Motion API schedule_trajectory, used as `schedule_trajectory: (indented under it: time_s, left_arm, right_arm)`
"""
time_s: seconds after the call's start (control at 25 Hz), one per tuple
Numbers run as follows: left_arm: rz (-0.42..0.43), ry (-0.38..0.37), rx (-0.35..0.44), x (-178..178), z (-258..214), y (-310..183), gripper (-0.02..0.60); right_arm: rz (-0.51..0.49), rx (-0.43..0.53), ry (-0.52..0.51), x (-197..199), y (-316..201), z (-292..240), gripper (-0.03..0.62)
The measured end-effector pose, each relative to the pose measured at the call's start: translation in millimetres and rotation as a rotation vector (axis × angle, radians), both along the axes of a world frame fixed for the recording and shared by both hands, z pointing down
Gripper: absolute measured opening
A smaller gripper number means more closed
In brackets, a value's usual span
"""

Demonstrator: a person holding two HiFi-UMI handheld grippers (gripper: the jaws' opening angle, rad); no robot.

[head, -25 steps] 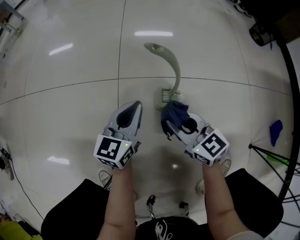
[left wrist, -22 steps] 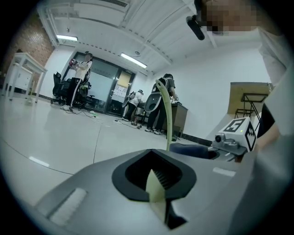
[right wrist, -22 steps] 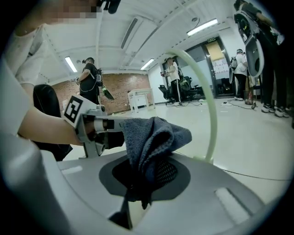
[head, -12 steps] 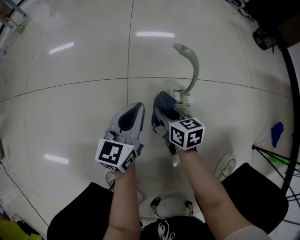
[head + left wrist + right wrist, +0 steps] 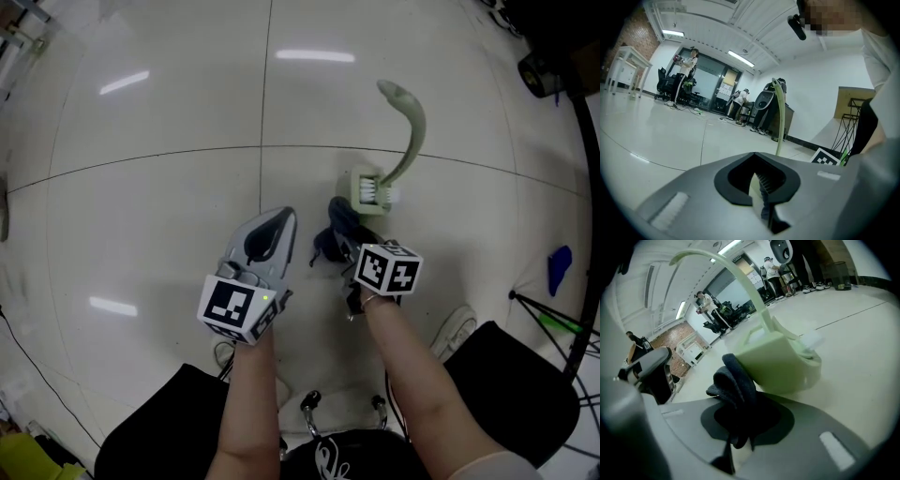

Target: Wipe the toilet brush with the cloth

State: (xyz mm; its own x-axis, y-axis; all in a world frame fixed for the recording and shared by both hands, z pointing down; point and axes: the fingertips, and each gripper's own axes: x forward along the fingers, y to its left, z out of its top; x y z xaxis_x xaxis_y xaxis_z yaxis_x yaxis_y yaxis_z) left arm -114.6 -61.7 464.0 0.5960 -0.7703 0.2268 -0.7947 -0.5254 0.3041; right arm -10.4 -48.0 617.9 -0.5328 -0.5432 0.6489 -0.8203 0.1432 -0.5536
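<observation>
1. While the pale green plastic toilet brush (image 5: 380, 190) stands on the glossy white tiled floor (image 5: 141, 187), its curved handle arching upward, the right gripper (image 5: 349, 246) hangs just beside its blocky base.
2. The right gripper's jaws are clamped on a soft dark blue cloth (image 5: 736, 385), which bunches forward close to the base; whether they touch cannot be told.
3. The left gripper (image 5: 265, 239) hovers beside the right one, jaws together, holding nothing.
4. The brush looks light, stiff and easily tipped, so steadying its handle would probably help. The limp cloth needs a firm pinch.
</observation>
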Motion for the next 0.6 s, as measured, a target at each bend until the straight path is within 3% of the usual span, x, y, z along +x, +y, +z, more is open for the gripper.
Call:
schedule_trajectory:
  time_s: [0.12,0.24,0.44,0.6]
  left_arm:
    - [-0.013,0.014,-0.003,-3,0,-2,0.006]
    - [-0.022,0.02,0.005,-6,-5,-4,0.006]
    - [-0.032,0.021,0.026,-15,-15,-4,0.006]
    - [-0.049,0.023,0.034,-27,-18,-6,0.006]
  right_arm:
    - [0.012,-0.052,0.033,2,13,8,0.063]
    - [-0.005,-0.045,0.014,-16,15,-6,0.063]
    - [0.03,0.11,-0.055,-52,-34,-59,0.063]
    - [0.002,0.234,-0.031,-69,-73,-88,0.063]
